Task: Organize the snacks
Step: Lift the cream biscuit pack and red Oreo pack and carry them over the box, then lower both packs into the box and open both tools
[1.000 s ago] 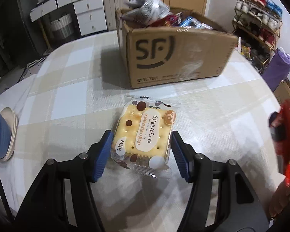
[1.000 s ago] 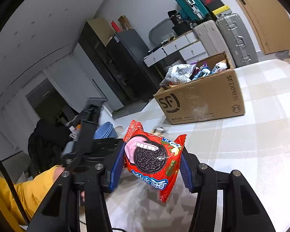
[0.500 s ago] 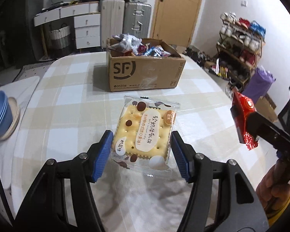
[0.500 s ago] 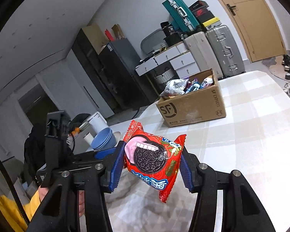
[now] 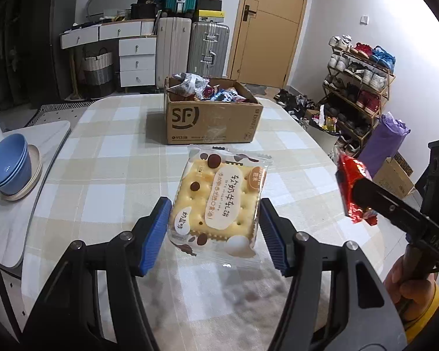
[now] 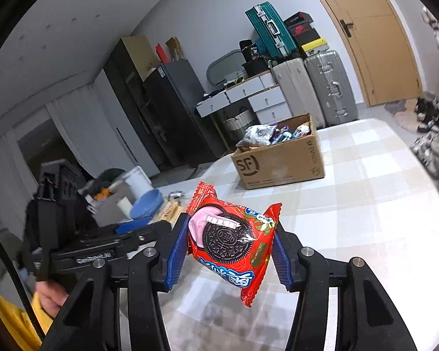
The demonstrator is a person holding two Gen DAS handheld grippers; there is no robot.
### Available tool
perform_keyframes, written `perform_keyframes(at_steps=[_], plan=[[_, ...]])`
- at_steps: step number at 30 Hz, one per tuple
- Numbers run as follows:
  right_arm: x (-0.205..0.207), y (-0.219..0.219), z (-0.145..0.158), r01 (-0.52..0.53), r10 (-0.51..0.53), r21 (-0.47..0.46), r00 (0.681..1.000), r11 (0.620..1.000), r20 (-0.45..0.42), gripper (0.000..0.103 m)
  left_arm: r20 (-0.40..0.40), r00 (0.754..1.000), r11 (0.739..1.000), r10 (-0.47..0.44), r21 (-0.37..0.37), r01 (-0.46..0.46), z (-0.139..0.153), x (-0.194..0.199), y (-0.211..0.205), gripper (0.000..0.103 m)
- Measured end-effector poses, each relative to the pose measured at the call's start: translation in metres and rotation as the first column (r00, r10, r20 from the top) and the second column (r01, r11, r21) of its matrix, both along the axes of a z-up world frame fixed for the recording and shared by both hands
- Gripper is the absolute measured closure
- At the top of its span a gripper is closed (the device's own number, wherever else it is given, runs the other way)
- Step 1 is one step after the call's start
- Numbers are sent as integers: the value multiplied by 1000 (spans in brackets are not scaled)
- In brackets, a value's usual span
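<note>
The left gripper has its blue pads clamped on the two side edges of a clear-wrapped soda cracker packet, which it holds face up above the table. The right gripper is pressed together on a red Oreo packet, pinched at both sides, its lower corner hanging below the pads.

The table is rounded and covered with a pale beige-and-white checked cloth. Toward its far end stands an open SF Express cardboard box heaped with more wrapped snacks, well apart from both held packets. Behind it are white drawers, two upright suitcases, a teal case lying on top, and a wooden door.

The left wrist view alone shows the shoe rack by the right wall, a rolled purple mat, and stacked blue bowls on a plate on a side surface to the left. It also catches the right gripper from the side, with the red packet edge-on and a hand with a yellow sleeve beneath it. The right wrist view alone shows a dark refrigerator and the left gripper's body in profile, gripped by a hand.
</note>
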State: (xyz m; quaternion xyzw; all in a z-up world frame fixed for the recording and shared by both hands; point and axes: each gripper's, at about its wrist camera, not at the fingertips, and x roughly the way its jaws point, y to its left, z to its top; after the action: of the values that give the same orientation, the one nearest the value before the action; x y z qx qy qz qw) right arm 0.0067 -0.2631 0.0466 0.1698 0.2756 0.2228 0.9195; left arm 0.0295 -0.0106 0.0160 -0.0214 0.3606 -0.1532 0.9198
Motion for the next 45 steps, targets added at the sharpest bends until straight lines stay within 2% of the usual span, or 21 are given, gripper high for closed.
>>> perform_keyframes(at_steps=[8, 14, 18, 24, 32, 41, 45], plan=[[6, 9, 3, -9, 9, -19, 1000, 1000, 12, 51, 3, 1000, 1000, -1, -16, 1, 4, -15, 3, 45], [21, 4, 2, -18, 18, -21, 1000, 1000, 14, 51, 8, 1000, 999, 29, -46, -29, 5, -6, 12, 45], [42, -3, 4, -12, 12, -6, 1000, 1000, 6, 51, 0, 1000, 998, 31, -50, -31, 4, 15, 11, 45], [86, -17, 25, -10, 10, 28, 1000, 1000, 20, 51, 13, 999, 998, 31, -61, -30, 16, 64, 4, 45], [165, -19, 63, -41, 45, -59, 997, 997, 65, 51, 66, 997, 999, 30, -32, -28, 40, 151, -11, 45], [270, -25, 72, -34, 35, -53, 999, 998, 6, 51, 55, 998, 1000, 10, 2, -10, 46, 252, -40, 45], [314, -22, 71, -12, 10, -98, 1000, 995, -17, 51, 36, 999, 999, -20, 30, 19, 38, 294, -61, 45]])
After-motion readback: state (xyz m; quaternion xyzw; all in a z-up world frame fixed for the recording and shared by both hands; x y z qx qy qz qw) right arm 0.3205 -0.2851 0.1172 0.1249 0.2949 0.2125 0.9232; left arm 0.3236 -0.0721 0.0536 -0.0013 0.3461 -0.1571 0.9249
